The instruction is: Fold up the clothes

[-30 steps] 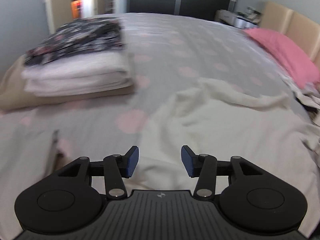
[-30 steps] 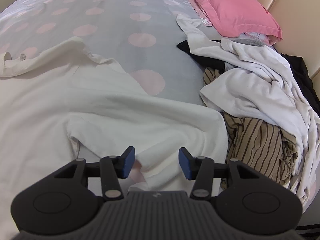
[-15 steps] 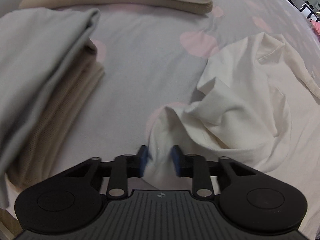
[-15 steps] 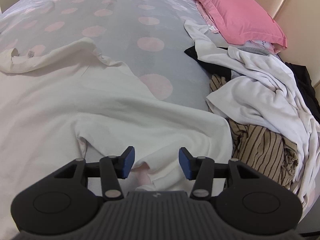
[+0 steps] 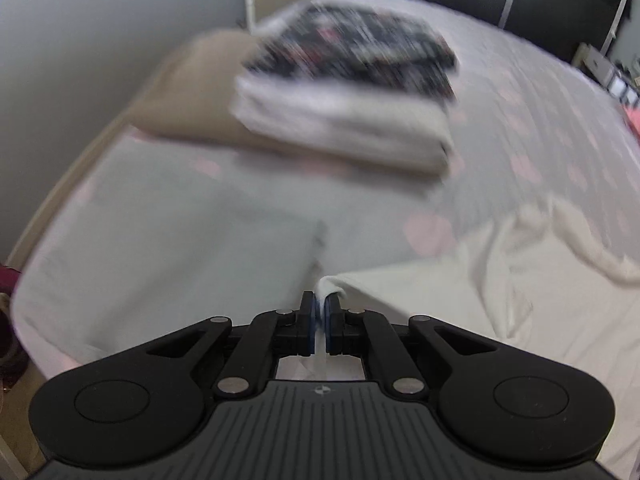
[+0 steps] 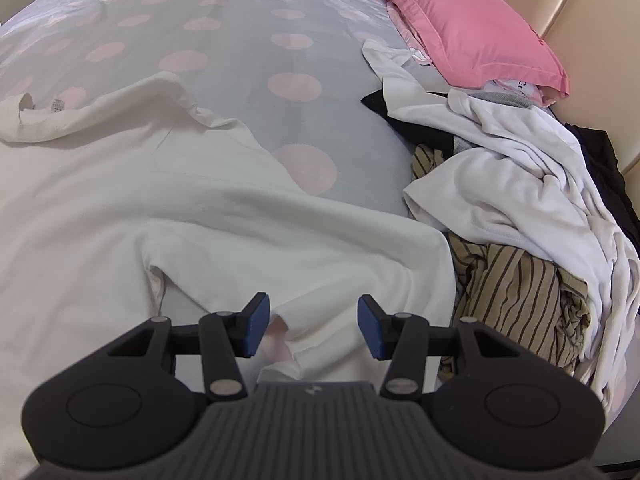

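On the dotted bedspread (image 6: 240, 12), your left gripper (image 5: 319, 322) pinches a corner of the cream shirt (image 6: 120, 200); your right gripper (image 6: 312, 322) hovers wide above its hem.

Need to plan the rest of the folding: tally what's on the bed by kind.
Folded stacks: 2
Spread shirt: 1
Unfolded heap: 1
Pillow: 1
Total: 5
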Motion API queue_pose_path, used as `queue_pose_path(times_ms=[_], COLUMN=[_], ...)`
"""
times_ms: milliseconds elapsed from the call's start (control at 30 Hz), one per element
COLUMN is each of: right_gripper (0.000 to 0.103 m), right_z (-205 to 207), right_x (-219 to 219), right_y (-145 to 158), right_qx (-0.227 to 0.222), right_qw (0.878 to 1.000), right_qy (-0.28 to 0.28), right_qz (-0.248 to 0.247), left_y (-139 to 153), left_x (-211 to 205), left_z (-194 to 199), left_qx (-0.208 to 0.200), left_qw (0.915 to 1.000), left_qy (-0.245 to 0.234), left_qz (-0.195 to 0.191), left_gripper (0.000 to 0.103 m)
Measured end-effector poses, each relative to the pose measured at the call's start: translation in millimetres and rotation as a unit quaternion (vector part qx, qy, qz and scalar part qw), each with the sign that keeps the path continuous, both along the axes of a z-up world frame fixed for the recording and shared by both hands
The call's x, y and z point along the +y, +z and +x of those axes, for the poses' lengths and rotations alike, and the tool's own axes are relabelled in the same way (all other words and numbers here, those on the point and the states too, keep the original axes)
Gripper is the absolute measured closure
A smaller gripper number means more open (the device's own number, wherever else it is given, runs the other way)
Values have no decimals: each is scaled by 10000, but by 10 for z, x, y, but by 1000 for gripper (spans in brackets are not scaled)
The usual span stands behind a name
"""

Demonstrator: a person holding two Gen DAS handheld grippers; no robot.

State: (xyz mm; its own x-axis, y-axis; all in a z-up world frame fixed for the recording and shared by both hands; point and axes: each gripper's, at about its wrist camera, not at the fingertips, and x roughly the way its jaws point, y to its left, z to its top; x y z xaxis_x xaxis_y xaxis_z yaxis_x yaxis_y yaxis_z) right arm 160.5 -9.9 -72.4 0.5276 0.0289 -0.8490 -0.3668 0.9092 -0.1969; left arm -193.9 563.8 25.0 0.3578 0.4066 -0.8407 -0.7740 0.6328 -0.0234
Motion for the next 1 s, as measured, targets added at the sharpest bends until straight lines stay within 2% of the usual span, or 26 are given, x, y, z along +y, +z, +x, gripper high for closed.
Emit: queue_pose_path(times_ms=[100, 200, 333, 467, 567, 733, 867, 1000], right_gripper=[51, 51, 51, 51, 51, 51, 51, 51], right_z=[-4, -12, -6, 3, 9, 6, 11, 11], right_x=[4, 1, -52, -110, -142, -93, -60, -26], right_y=[-7, -6, -19, -35, -51, -101, -138, -189], right_qx=[-2, -12, 4, 24, 43, 91, 121, 174], right_qw=[10000, 10000, 9999, 9997, 9995, 9993, 9992, 9990], right_qy=[6, 3, -103, -224, -297, -262, -206, -148], right_qz=[-27, -52, -74, -94, -121, -242, -306, -384], left_y=[365, 626, 710, 649, 551, 464, 236, -26], left_x=[178, 310, 606, 801, 808, 602, 361, 166], left_z=[-220, -318, -381, -358, -262, -393, -659, -950], left_qx=[-253, -284, 24, 487, 729, 697, 977, 1376], left_qw=[9990, 9963, 9907, 9840, 9811, 9823, 9814, 9782], left_qy=[288, 491, 903, 942, 691, 122, -569, -1103], left_qz=[246, 643, 1018, 1431, 1655, 1734, 1549, 1093], left_gripper=[101, 101, 101, 100, 100, 101, 101, 101])
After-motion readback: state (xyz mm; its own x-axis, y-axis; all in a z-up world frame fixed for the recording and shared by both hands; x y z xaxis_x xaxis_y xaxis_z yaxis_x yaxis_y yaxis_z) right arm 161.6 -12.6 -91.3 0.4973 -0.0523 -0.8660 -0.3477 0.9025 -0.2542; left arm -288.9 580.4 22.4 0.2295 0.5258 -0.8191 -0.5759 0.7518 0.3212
